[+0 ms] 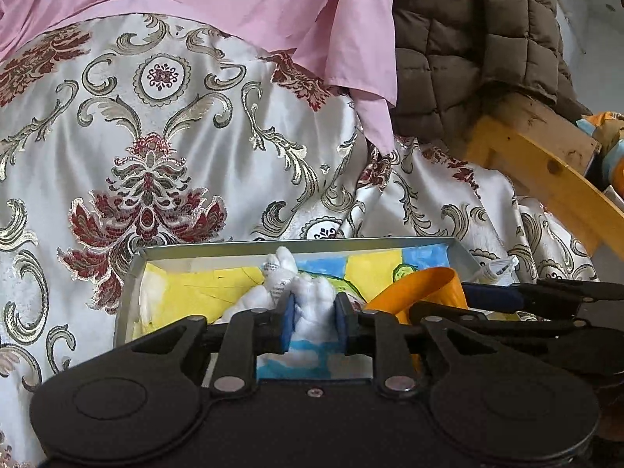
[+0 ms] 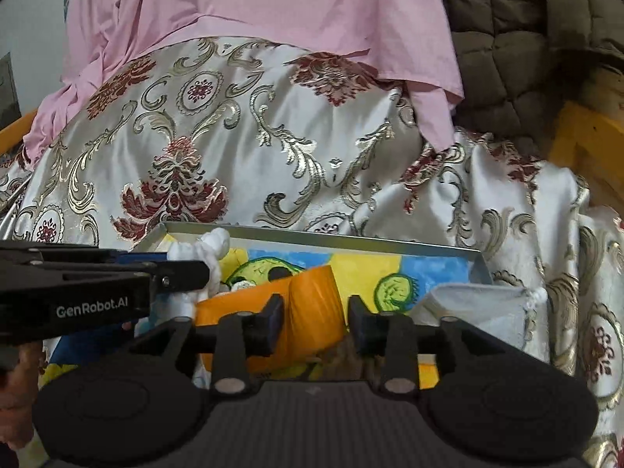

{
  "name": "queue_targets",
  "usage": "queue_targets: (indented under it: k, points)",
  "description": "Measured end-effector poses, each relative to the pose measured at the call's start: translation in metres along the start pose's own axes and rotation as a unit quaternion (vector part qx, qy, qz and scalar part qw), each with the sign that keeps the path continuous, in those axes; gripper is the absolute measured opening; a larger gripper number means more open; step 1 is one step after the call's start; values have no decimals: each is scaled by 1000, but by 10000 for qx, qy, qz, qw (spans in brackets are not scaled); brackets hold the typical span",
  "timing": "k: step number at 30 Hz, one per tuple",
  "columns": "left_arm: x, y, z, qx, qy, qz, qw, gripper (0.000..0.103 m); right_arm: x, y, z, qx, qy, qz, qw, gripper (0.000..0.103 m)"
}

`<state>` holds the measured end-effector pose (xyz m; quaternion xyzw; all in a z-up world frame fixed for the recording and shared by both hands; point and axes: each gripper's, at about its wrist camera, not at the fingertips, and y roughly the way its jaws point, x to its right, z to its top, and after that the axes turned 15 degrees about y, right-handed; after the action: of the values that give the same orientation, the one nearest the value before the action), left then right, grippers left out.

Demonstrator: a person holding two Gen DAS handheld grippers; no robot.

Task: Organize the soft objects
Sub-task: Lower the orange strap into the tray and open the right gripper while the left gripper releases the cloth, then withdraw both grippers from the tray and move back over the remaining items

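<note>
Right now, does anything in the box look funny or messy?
Yes. The orange thing leans tilted and crumpled across the painted paper lining the grey box, not flat. The left claw squeezes a lumpy white soft thing. The right claw is open around the orange thing.

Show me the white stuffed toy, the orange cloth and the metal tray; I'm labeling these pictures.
white stuffed toy (image 1: 314, 304): left wrist view, its body between the fingers.
orange cloth (image 2: 312, 308): right wrist view, its middle fold.
metal tray (image 2: 351, 240): right wrist view, far rim.

Left gripper (image 1: 314, 321): jaws closed on a white soft wad (image 1: 312, 304). Right gripper (image 2: 315, 321): jaws parted, level, alongside the left.
</note>
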<state>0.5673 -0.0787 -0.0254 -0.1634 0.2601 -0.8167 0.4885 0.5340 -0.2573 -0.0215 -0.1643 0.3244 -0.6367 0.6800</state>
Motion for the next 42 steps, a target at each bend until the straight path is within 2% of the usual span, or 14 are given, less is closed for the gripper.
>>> queue_targets:
  k: [2, 4, 8, 13, 17, 25, 31, 34, 42]
  points:
    - [2, -4, -1, 53, -28, 11, 10000, 29, 3, -5, 0, 57, 34, -17, 10000, 56]
    - [4, -12, -3, 145, -65, 57, 9999, 41, 6, -14, -2, 179, 68, -44, 9998, 63]
    - [10, -37, -6, 413, -105, 138, 9990, 54, 12, -37, -6, 500, 153, -31, 9986, 79]
    - [19, -74, -10, 723, -23, 248, 9971, 70, 14, -78, -12, 939, 186, 24, 9954, 88]
    - [25, -112, -17, 957, -55, 368, 9947, 77, 11, -117, -20, 1202, 239, 103, 9924, 96]
    - [50, -208, -33, 1486, 103, 498, 9876, 93, -1, -211, -42, 1634, 358, 267, 9856, 103]
    - [70, -293, -55, 1775, 202, 659, 9817, 102, -19, -282, -67, 1846, 391, 259, 9817, 103]
    - [78, -338, -72, 1894, 228, 764, 9787, 102, -32, -319, -87, 1904, 430, 291, 9803, 103]
    - [98, -440, -115, 1910, 447, 930, 9761, 102, -67, -407, -144, 2005, 640, 374, 9769, 103]
